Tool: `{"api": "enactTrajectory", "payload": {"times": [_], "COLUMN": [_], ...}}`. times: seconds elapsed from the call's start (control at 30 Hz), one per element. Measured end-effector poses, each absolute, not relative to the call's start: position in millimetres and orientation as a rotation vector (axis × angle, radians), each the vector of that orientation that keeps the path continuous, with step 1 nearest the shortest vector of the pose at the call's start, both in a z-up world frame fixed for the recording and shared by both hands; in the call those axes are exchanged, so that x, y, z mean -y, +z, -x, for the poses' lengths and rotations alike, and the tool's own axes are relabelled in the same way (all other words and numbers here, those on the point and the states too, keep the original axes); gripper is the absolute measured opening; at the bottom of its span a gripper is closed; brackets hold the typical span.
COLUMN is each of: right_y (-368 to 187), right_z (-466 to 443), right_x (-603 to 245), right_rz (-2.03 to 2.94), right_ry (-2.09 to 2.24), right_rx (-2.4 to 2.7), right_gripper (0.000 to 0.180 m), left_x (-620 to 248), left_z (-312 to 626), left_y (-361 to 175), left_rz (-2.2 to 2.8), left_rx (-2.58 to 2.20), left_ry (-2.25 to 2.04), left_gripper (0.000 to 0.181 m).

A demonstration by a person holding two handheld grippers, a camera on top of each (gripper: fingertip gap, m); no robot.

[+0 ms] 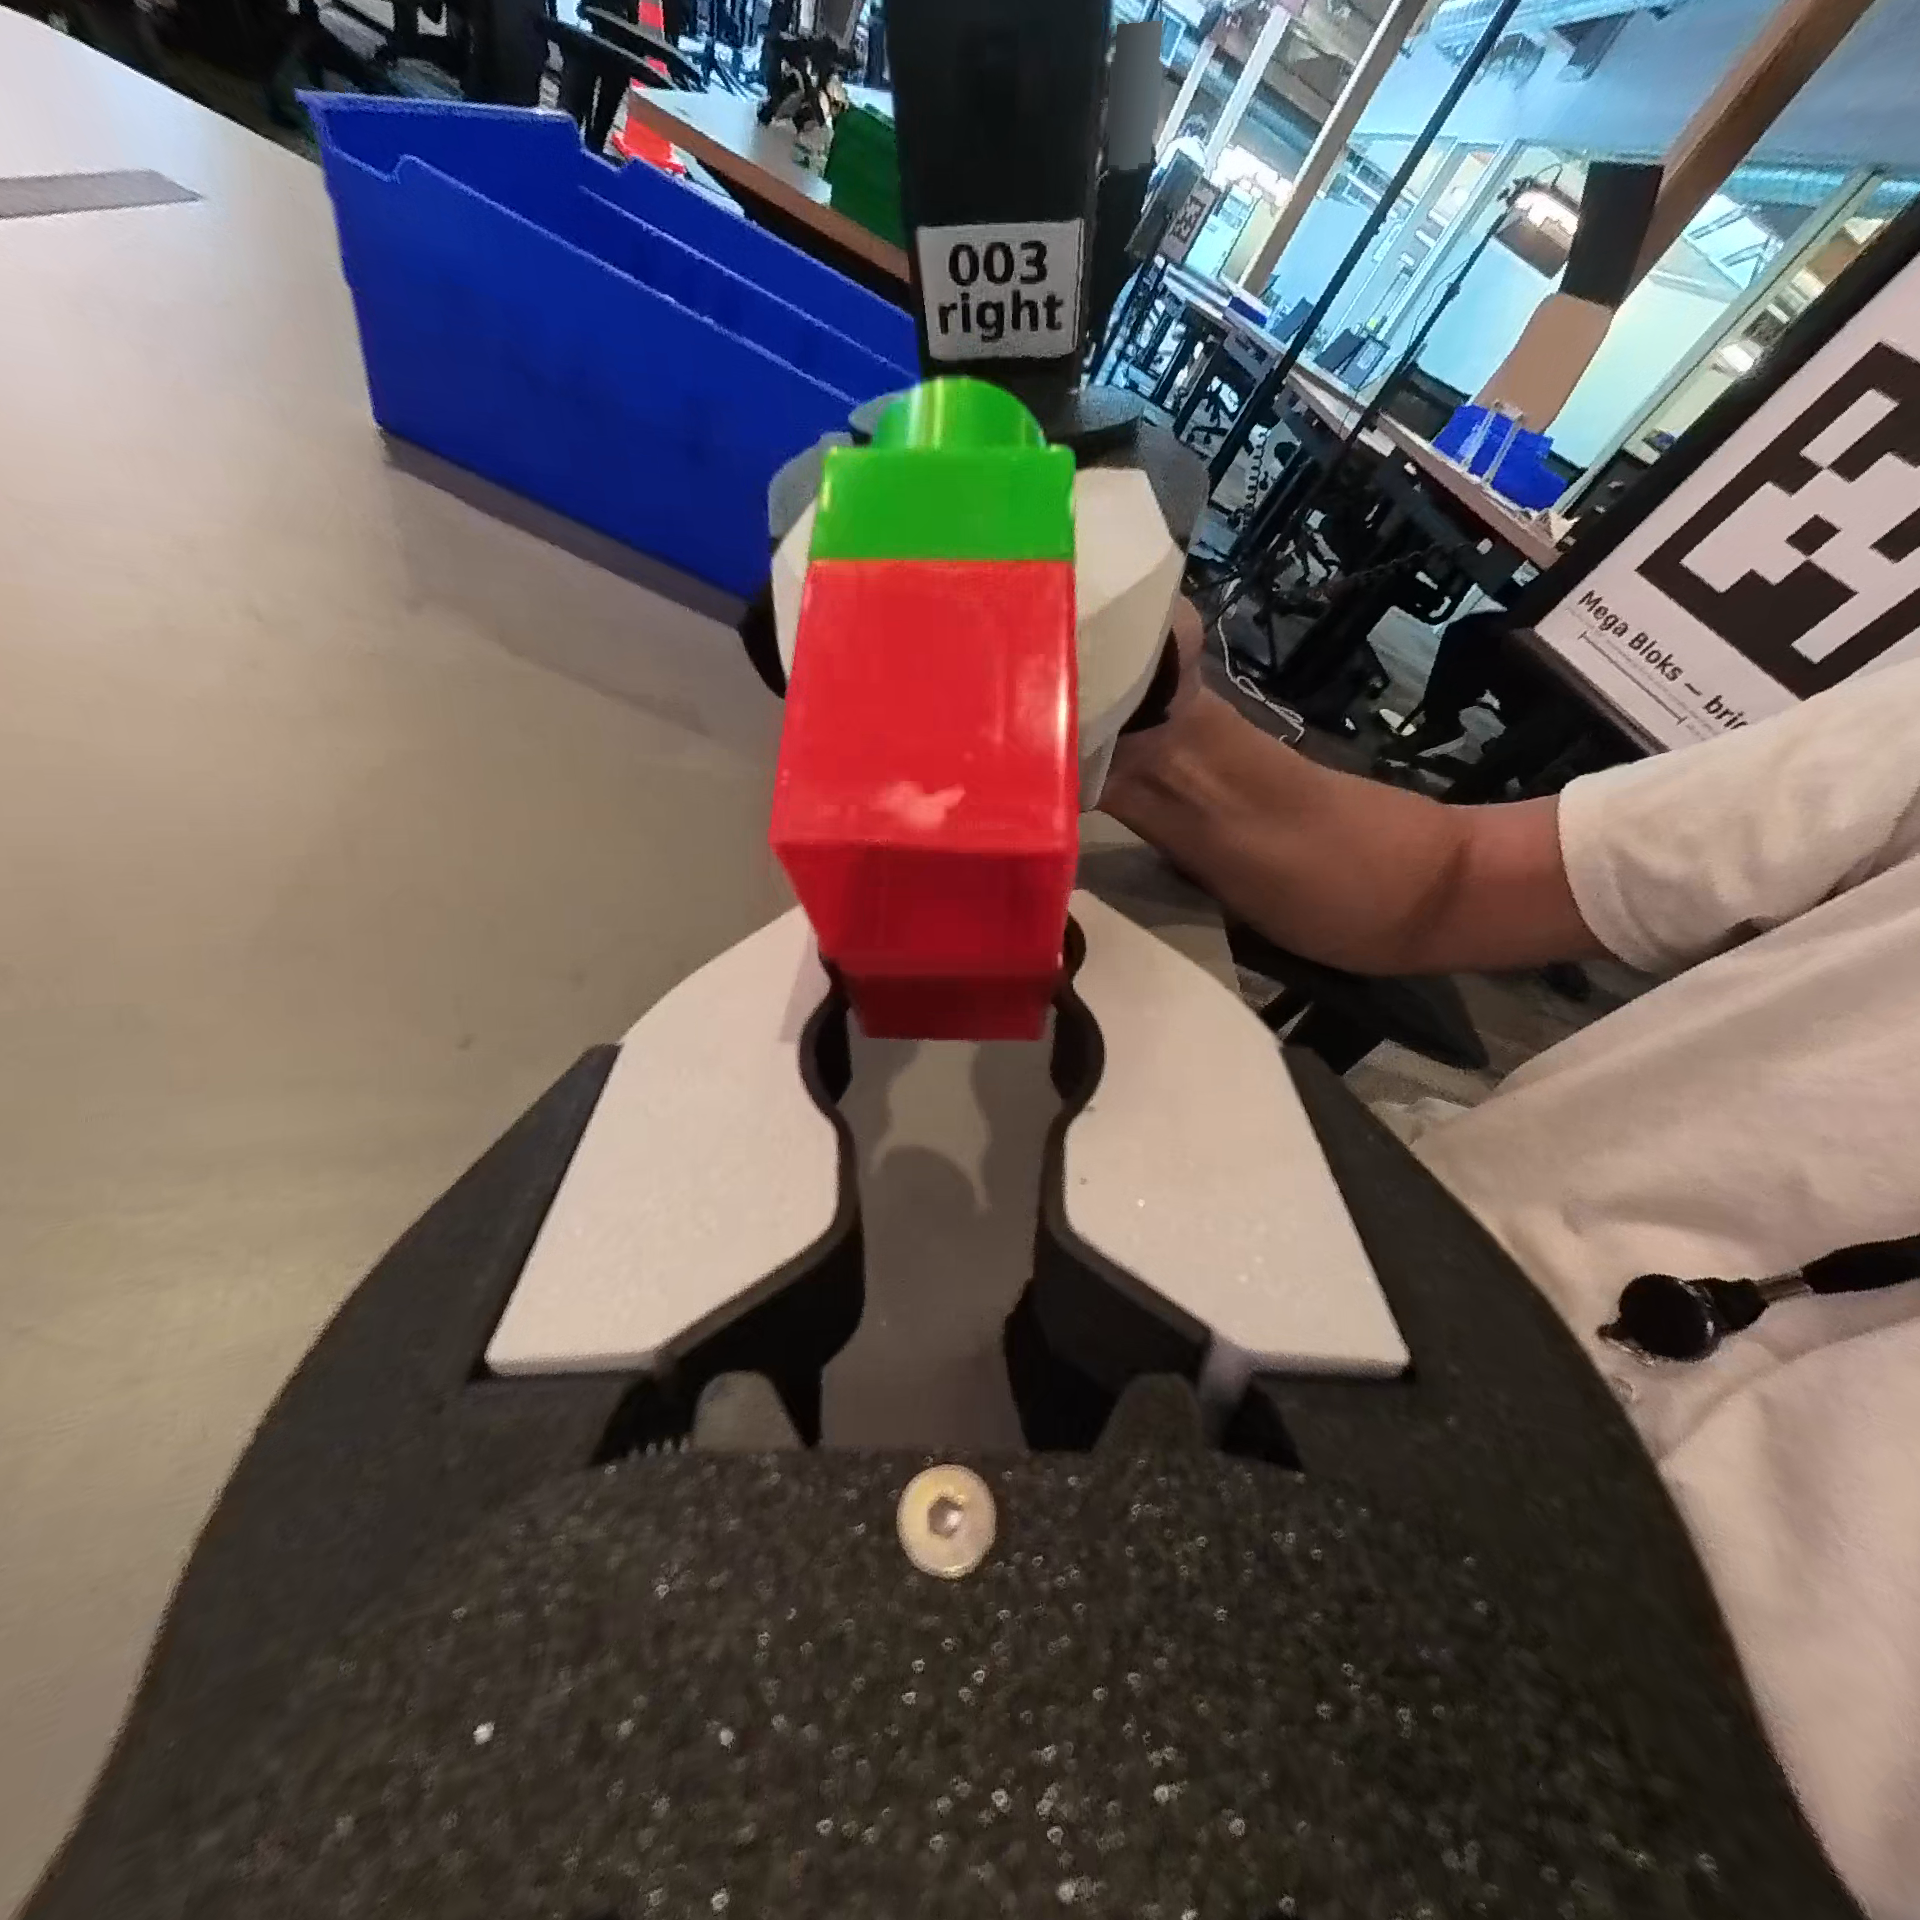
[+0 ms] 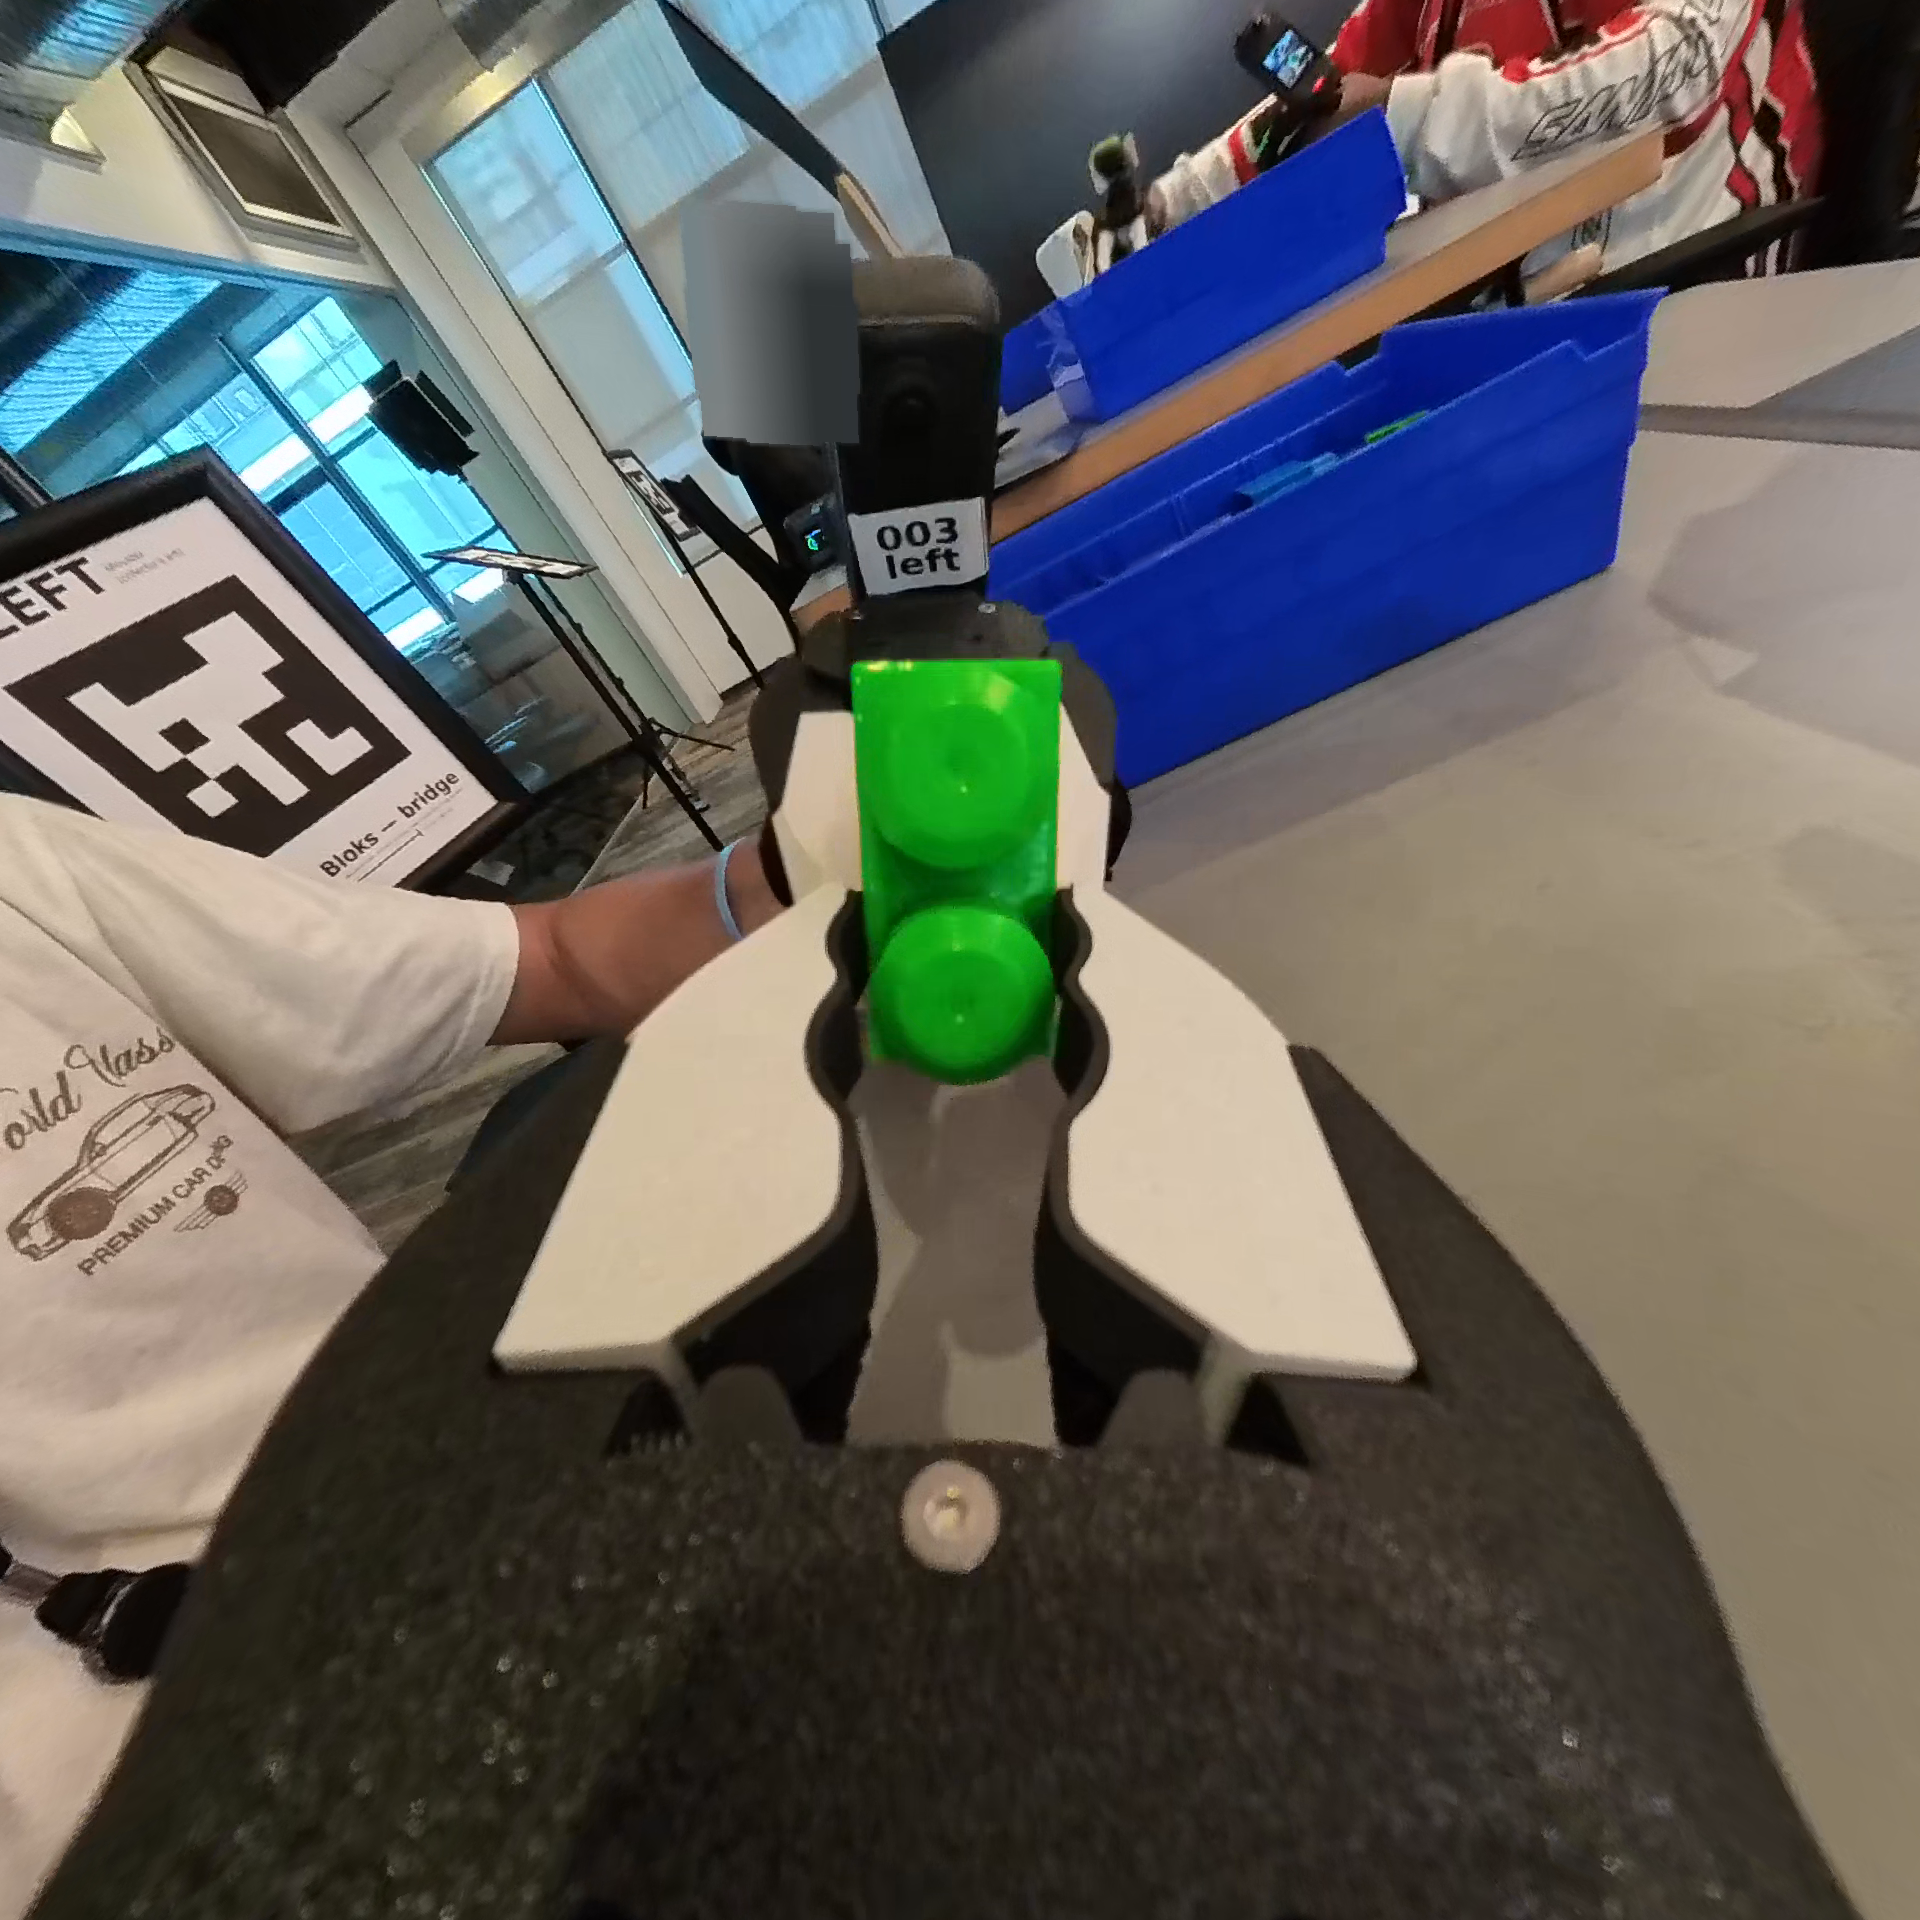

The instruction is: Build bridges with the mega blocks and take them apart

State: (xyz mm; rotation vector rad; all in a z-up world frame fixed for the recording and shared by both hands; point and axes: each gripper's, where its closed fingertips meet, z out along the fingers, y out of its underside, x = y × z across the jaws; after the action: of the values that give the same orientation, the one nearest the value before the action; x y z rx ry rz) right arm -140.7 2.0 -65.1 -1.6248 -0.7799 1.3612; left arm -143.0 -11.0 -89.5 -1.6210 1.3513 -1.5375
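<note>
Grey table (image 1: 260, 727) below; left claw (image 1: 951, 997) pinching red block (image 1: 925, 748), right claw (image 2: 961, 997) pinching mated green block (image 2: 956, 831), held mid-air; skewed pull risks slipping, dropping either.

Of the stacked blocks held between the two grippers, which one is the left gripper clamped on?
The red block: the left gripper pinches its lower end, while the green block stacked on it sits in the right gripper.

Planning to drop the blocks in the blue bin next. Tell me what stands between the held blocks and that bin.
Nothing visible. The left gripper holds the red block, the right gripper the green block joined to it. Only bare grey table lies between them and the blue bin.
</note>
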Motion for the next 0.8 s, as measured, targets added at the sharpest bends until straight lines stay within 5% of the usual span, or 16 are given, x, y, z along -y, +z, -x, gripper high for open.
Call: {"api": "enactTrajectory", "payload": {"times": [0.17,0.27,0.37,0.57,0.7,0.8], "right_y": [-60,-57,-52,-9,44,21], "right_z": [141,130,110,48,-106,-223], "right_x": [-3,-15,-25,-29,-23,-31], "right_rz": [1.603,1.605,1.597,1.662,1.872,2.174], "right_ry": [1.376,1.316,1.264,0.913,0.238,-0.116], "right_rx": [0.761,0.673,0.577,0.443,0.155,-0.069], "right_gripper": [0.034,0.034,0.034,0.034,0.034,0.034], "left_x": [7,-11,-55,-115,-112,-105], "left_z": [141,145,162,213,217,208], "left_y": [-76,-70,-57,-54,-53,-55], "left_rz": [1.567,1.555,1.520,1.590,1.585,1.589], "left_rx": [-1.275,-1.168,-0.940,-0.571,-0.544,-0.598], "left_ry": [-1.573,-1.479,-1.203,-0.707,-0.696,-0.697], "left_gripper": [0.036,0.090,0.107,0.108,0.106,0.101]}}
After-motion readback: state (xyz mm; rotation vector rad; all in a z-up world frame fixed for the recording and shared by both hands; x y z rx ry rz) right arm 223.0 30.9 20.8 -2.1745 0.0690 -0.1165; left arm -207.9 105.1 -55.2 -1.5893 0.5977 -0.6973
